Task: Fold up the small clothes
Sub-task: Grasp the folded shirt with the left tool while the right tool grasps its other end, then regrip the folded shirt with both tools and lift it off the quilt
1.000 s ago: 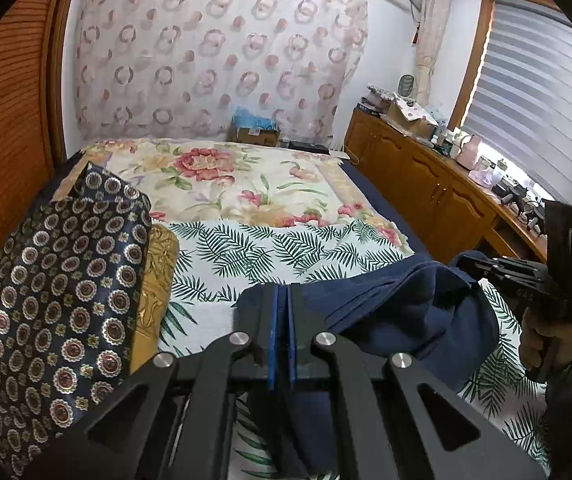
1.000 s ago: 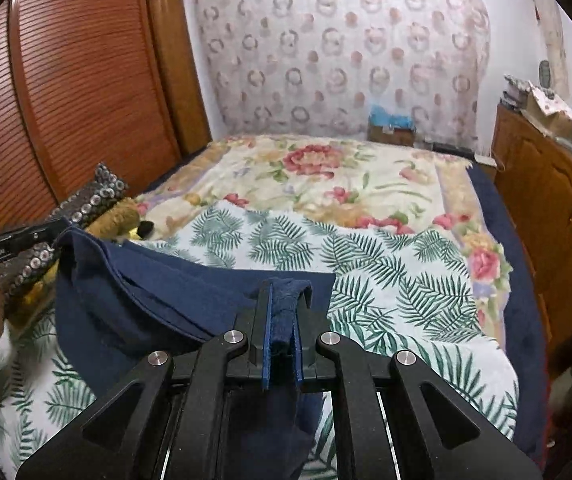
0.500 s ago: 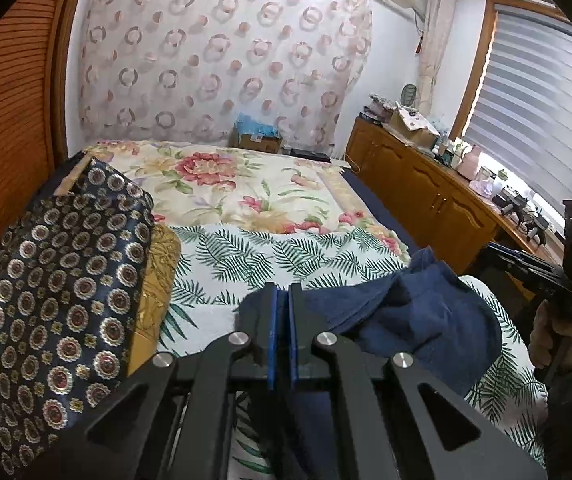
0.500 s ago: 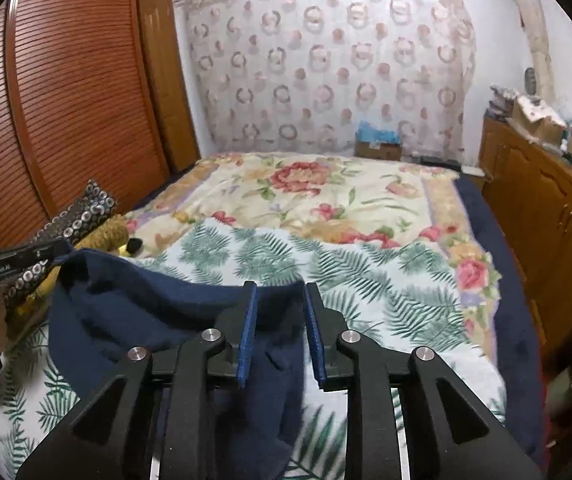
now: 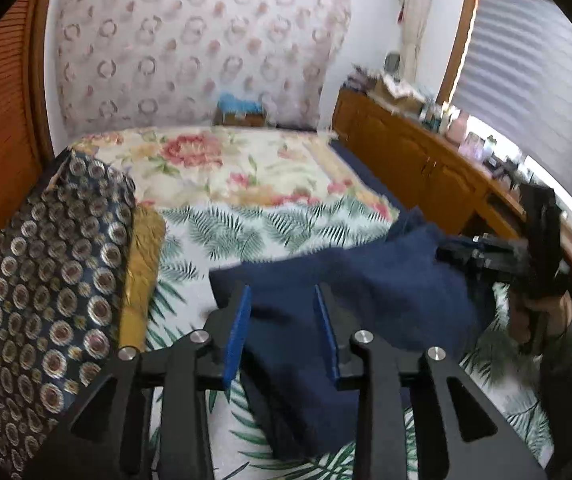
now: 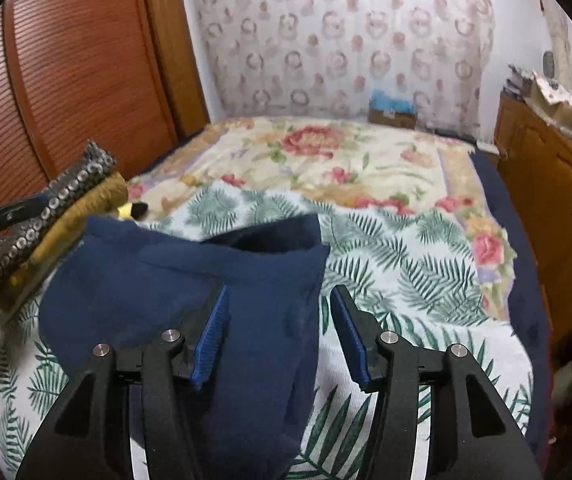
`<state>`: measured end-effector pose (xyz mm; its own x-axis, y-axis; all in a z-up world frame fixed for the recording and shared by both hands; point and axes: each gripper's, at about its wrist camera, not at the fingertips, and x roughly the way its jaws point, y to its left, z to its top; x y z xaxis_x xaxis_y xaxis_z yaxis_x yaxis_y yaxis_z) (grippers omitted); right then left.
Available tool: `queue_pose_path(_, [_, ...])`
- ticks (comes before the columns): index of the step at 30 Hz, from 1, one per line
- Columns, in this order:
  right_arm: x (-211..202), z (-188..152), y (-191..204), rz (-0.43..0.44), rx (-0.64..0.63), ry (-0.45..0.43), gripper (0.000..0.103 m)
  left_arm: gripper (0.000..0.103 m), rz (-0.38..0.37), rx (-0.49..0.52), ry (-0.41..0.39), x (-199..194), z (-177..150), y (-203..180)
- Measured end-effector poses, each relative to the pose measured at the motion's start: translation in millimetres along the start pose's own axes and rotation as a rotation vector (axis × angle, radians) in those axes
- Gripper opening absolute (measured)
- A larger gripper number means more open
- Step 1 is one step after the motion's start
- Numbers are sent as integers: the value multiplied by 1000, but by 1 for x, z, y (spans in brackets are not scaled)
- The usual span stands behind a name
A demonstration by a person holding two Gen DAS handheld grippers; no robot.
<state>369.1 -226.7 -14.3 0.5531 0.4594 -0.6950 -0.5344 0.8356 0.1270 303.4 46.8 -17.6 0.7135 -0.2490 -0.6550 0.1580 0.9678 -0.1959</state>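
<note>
- No brand or label reads clearly; the white lettering on the side of the left tongs, seen at the left edge of the right wrist view, is too blurred to make out.
- The left tongs (image 5: 282,320) stand parted, having just been opening; the navy cloth (image 5: 349,292) lies beneath and between their blue pads, which do not press it.
- The right tongs (image 6: 280,328) are parted wider, also just been opening; the cloth (image 6: 190,280) passes between the pads with a gap at the right pad, so it is let go.
- The cloth lies in a folded heap on the near part of the bed (image 6: 405,264), on the fern-print cover, its far edge forming a straight fold.
- Left of the cloth, touching or just beside it, sits a stack (image 6: 46,220): a dark piece with ring patterns on top of a mustard one.
- Right of the cloth the fern print is bare out to the bed's right edge; beyond it the floral blanket (image 6: 325,152) runs bare to the far wall.
- A wooden cabinet (image 6: 557,184) with cluttered top lines the right side, close to the bed edge.
- A slatted wooden door (image 6: 78,80) stands left; a ring-patterned curtain (image 6: 345,40) covers the far wall, and a window blind (image 5: 533,64) shows in the left wrist view.
</note>
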Motion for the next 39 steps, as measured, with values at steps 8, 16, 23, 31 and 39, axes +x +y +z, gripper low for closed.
queue_pose_path(8, [5, -2, -5, 83, 18, 2, 2, 32, 17, -24, 66, 25, -5, 2])
queue_pose_path(16, [-3, 3, -22, 7, 94, -46, 0, 32, 46, -55, 103, 48, -6, 10])
queue_pose_path(23, [2, 0, -19, -3, 79, -27, 0, 32, 87, -58, 131, 70, -7, 15])
queue_pose_path(31, [19, -6, -16, -8, 75, 38, 52, 40, 67, -74, 126, 76, -12, 25])
queue_pose_path(39, [34, -11, -11, 44, 80, 99, 59, 40, 72, -73, 124, 75, -13, 26])
